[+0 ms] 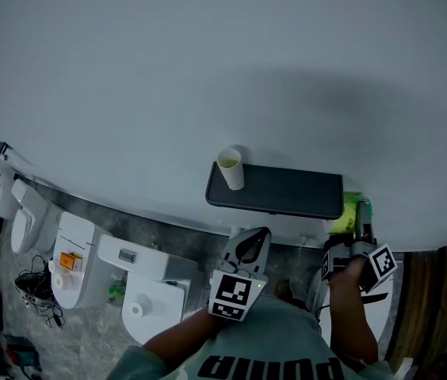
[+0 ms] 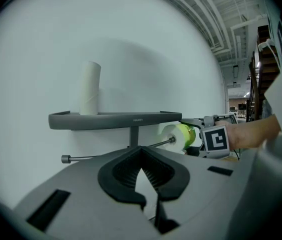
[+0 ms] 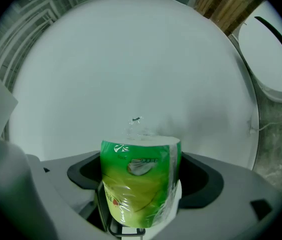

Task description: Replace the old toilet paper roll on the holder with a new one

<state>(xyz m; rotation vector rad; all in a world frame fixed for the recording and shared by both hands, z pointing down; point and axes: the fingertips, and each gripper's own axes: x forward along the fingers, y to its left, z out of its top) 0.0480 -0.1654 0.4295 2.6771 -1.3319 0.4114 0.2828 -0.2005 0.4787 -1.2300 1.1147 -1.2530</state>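
A dark wall-mounted holder (image 1: 287, 192) carries a shelf on top, where an empty cardboard tube (image 1: 230, 169) stands upright. My right gripper (image 1: 350, 242) is shut on a new roll in green wrap (image 1: 352, 212) at the holder's right end. In the left gripper view the holder's metal rod (image 2: 112, 152) runs under the shelf (image 2: 116, 119). The rod's right tip meets the core of the green-wrapped roll (image 2: 180, 135); I cannot tell if it is inside. My left gripper (image 1: 247, 250) hangs below the holder, shut and holding nothing (image 2: 150, 209). The roll (image 3: 140, 184) fills the right gripper (image 3: 137, 220).
White toilets (image 1: 73, 260) (image 1: 156, 301) stand on the grey floor at the lower left, with tangled cables (image 1: 37, 287) beside them. A wooden panel (image 1: 425, 291) is at the right. The plain wall (image 1: 208, 70) fills the upper view. A white lid (image 3: 276, 54) shows in the right gripper view.
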